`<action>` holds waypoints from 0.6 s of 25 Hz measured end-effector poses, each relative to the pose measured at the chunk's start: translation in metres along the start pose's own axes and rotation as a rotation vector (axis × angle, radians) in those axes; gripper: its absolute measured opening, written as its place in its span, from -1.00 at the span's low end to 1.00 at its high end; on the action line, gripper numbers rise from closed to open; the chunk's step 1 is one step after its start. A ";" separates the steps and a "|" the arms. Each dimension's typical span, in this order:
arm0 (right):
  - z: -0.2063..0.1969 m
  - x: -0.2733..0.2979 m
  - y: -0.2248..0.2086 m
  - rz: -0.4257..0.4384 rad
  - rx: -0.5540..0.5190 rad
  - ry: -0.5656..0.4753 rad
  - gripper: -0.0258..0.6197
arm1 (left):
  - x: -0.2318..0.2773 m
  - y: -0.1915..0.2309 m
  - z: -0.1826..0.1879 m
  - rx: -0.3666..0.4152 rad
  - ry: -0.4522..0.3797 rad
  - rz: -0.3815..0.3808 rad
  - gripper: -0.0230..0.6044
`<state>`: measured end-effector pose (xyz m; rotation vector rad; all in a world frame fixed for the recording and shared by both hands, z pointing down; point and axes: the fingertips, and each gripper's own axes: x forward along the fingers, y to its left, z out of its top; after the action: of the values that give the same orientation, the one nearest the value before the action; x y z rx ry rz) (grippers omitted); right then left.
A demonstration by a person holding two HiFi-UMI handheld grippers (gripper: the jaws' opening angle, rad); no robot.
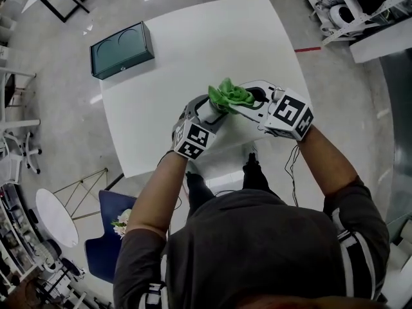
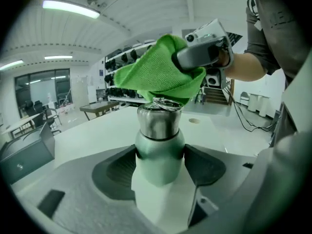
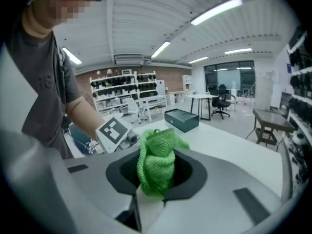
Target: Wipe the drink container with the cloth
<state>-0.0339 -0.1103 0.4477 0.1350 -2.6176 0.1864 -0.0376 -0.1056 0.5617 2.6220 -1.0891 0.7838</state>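
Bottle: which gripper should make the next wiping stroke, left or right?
Right, probably. The right gripper is shut on the green cloth, which sits over the top of the bottle. The left gripper is clamped around the bottle's body, so it should just hold it steady.

Left tool [image 1: 207, 112] closed on bottle [image 2: 160, 150], right tool [image 1: 243, 99] gripping cloth [image 3: 156, 162], both forearms angled inward.

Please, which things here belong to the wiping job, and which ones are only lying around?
Part of the job:
- drink container, held in the left gripper
- green cloth, held in the right gripper, resting on the container's top

Only lying about:
- dark green box on the white table
- blue chair
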 end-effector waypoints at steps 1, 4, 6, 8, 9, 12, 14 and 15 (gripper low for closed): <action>0.001 0.007 0.006 0.015 -0.052 0.025 -0.67 | 0.000 0.000 0.000 -0.013 0.000 0.019 0.05; -0.013 0.017 0.014 0.028 -0.106 0.091 -0.67 | 0.001 -0.004 0.000 -0.036 0.002 0.048 0.05; -0.024 0.010 0.007 0.002 -0.066 0.100 -0.67 | 0.001 -0.005 0.001 -0.037 -0.001 0.044 0.05; -0.035 0.003 -0.002 -0.026 -0.021 0.105 -0.67 | 0.000 -0.004 0.001 -0.044 -0.007 0.030 0.05; -0.039 0.001 -0.004 -0.035 -0.004 0.103 -0.67 | -0.001 -0.005 0.000 -0.053 -0.011 0.017 0.05; -0.039 0.004 -0.007 -0.046 0.018 0.083 -0.67 | -0.004 -0.006 -0.001 -0.031 -0.004 -0.053 0.06; -0.038 0.005 -0.010 -0.051 0.028 0.069 -0.67 | -0.007 -0.008 -0.005 0.049 0.017 -0.126 0.10; -0.037 0.005 -0.011 -0.053 0.035 0.062 -0.67 | -0.010 -0.008 -0.007 0.097 0.028 -0.164 0.10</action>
<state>-0.0190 -0.1156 0.4836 0.2076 -2.5468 0.2149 -0.0404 -0.0916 0.5624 2.7284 -0.8359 0.8540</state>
